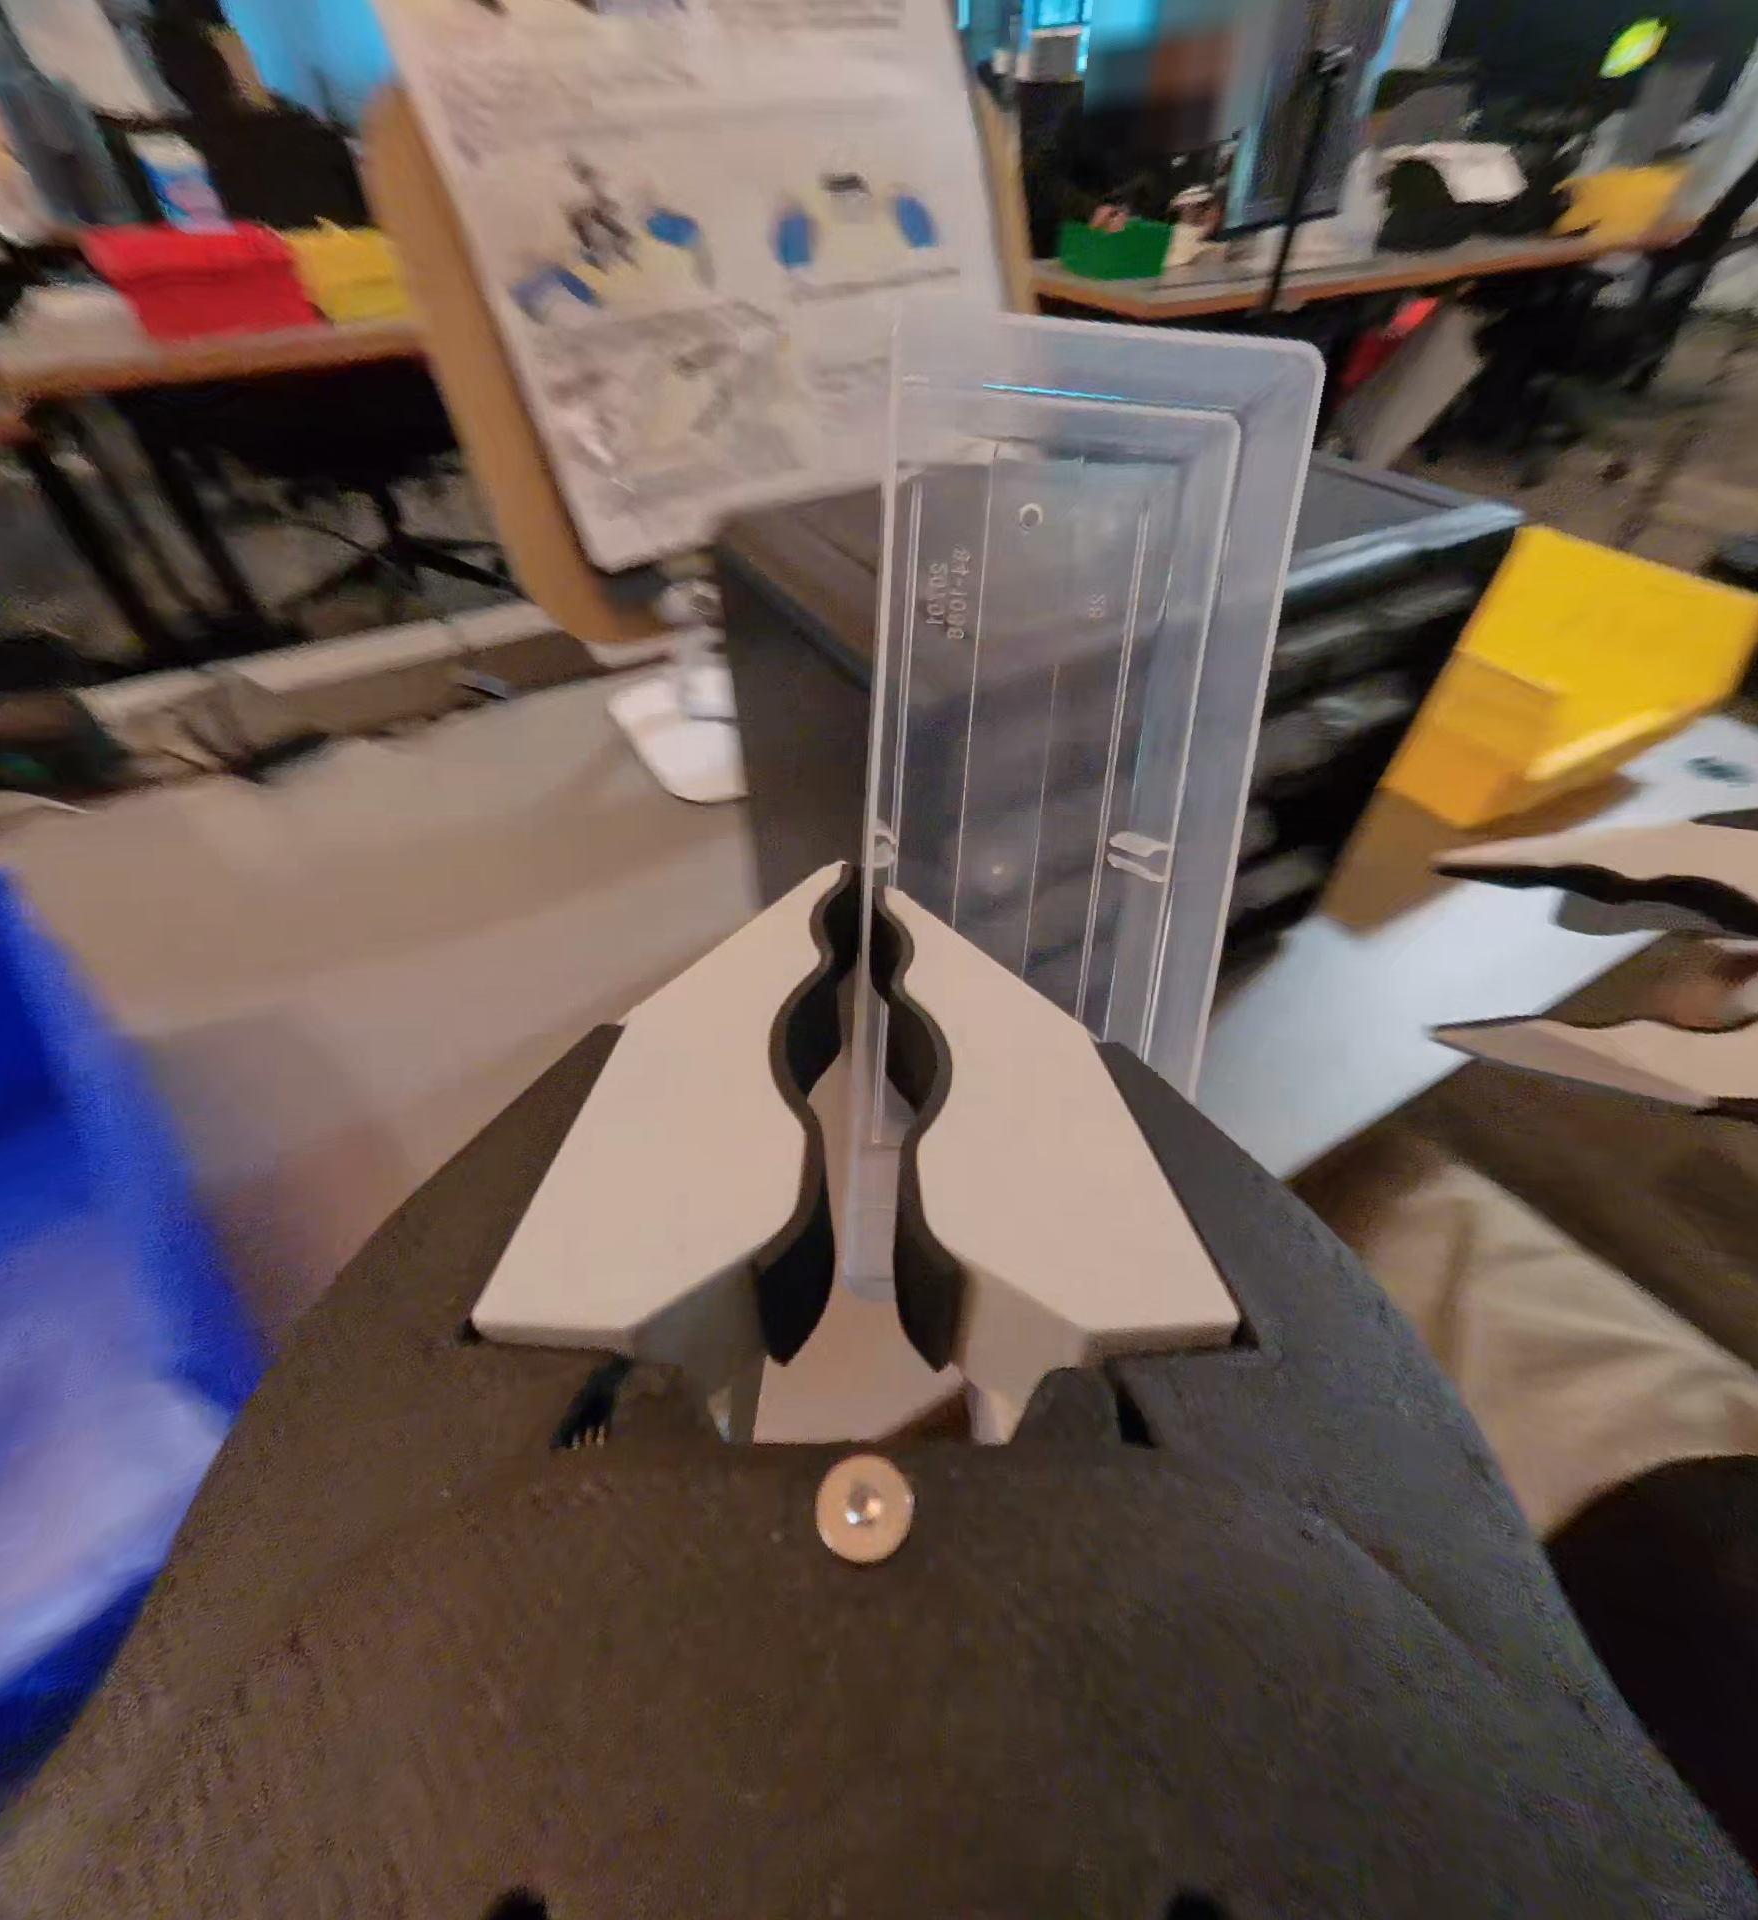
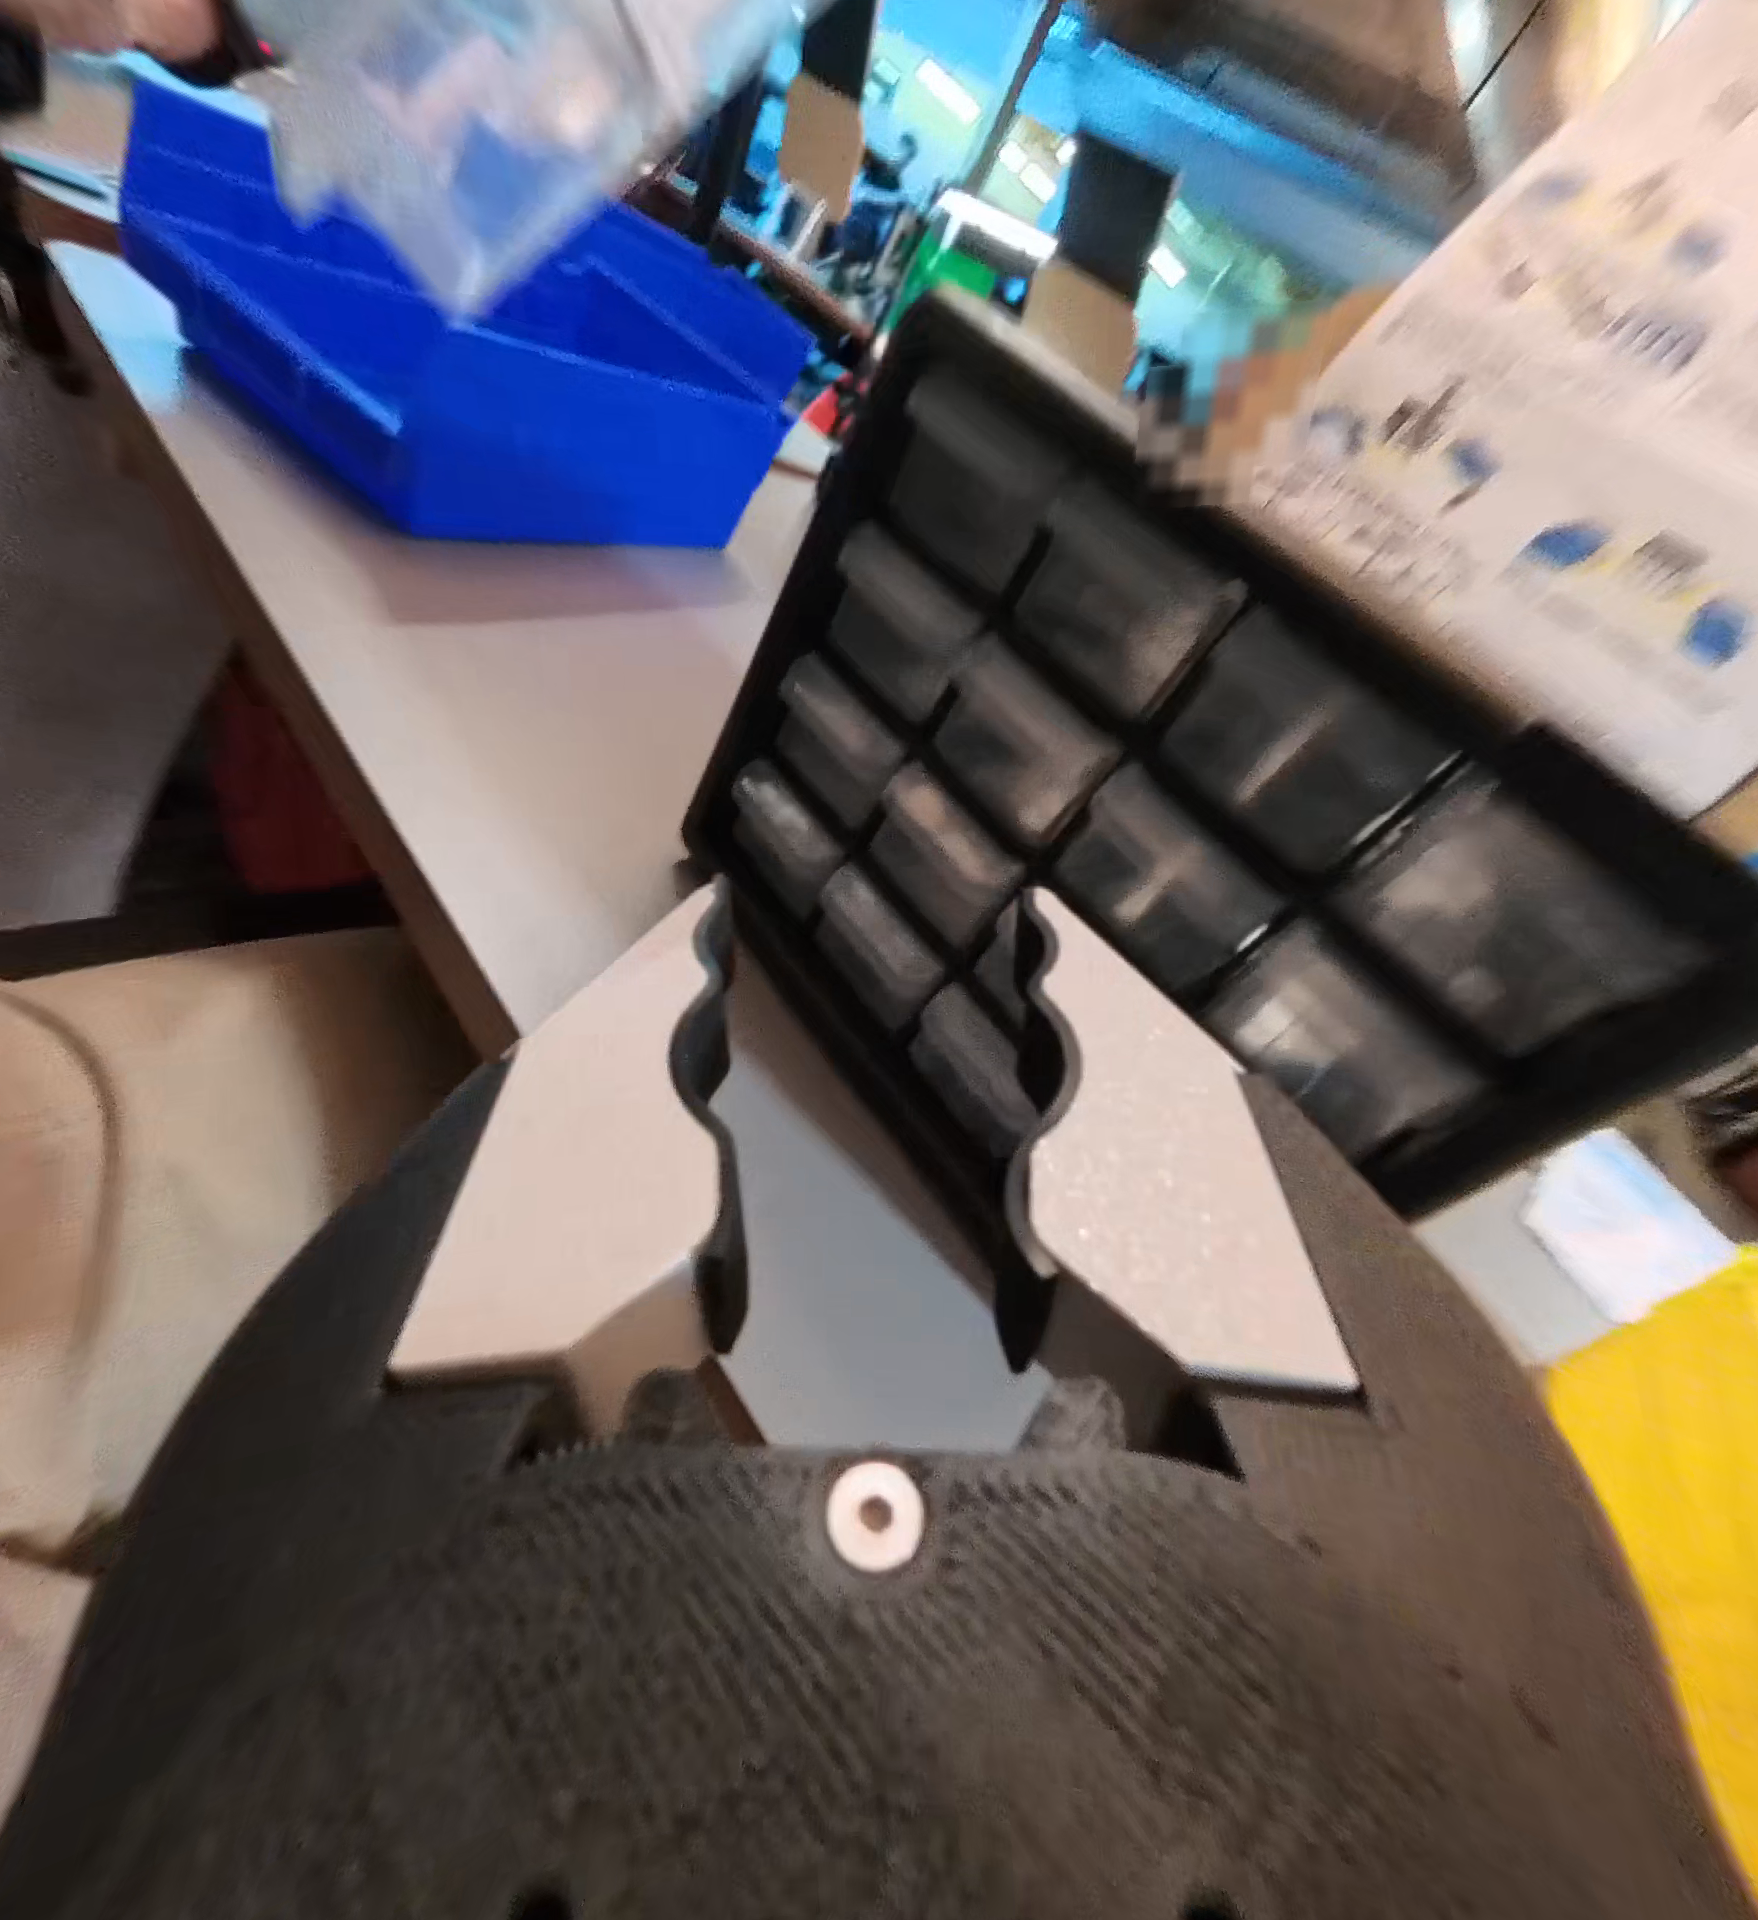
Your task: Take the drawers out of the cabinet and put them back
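Two grippers | blue bin (image 1: 44,1299) far left on table (image 1: 418,935) | left gripper (image 1: 867,904) clenched on clear drawer (image 1: 1083,675), held upright in front of black cabinet (image 1: 802,707) | yellow bin (image 1: 1571,675) right of cabinet | right gripper (image 2: 875,914) spread wide, grasping nothing, near cabinet's lower drawers.

The left wrist view looks forward along its own hand-held gripper (image 1: 867,894), roughly level, toward the black drawer cabinet (image 1: 813,665) seen from its side at close range, with the room behind. The right wrist view is tilted and looks from low over the desk (image 2: 501,665) at the cabinet's front from close in. Both views share the cabinet, the blue bin (image 1: 33,1247) (image 2: 501,416), the yellow bin (image 1: 1581,665) (image 2: 1727,1558) and the clear drawer (image 1: 1072,665) (image 2: 480,114).
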`<action>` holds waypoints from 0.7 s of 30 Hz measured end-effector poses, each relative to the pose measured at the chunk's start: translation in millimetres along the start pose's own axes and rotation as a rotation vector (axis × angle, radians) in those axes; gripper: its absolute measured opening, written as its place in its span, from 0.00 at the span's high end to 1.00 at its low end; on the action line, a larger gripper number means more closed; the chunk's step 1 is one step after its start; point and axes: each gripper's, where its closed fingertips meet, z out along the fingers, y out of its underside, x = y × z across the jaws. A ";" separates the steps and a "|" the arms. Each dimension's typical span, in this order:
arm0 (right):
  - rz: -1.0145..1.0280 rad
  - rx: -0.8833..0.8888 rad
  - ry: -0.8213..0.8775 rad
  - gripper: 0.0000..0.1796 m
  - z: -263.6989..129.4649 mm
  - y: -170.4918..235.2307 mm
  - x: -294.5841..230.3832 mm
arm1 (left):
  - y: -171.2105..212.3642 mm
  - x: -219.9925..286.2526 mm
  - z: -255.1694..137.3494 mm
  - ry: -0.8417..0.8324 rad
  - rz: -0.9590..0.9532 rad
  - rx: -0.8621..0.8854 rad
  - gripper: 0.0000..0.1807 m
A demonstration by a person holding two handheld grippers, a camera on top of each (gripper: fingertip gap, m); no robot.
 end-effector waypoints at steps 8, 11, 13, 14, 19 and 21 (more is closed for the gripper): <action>-0.483 0.041 0.101 0.83 -28.4 -56.4 -45.8 | 86.3 117.4 56.5 0.074 -0.046 -0.123 1.00; -0.476 -0.045 -0.007 0.79 -17.3 -44.3 -78.0 | 87.0 123.8 68.8 0.072 -0.130 -0.102 1.00; -0.458 -0.166 -0.060 0.75 -6.5 -22.6 -92.3 | 91.6 125.2 74.4 0.073 -0.148 -0.113 1.00; -0.453 -0.229 -0.072 0.73 -1.5 -10.3 -96.0 | 96.0 124.9 76.7 0.074 -0.168 -0.129 1.00; -0.602 -0.444 -0.042 0.84 13.4 38.6 -95.0 | 118.1 130.8 80.1 0.131 -0.303 -0.205 1.00; -0.630 -0.456 -0.072 0.93 13.2 44.5 -101.5 | 117.7 130.1 80.0 0.135 -0.291 -0.192 1.00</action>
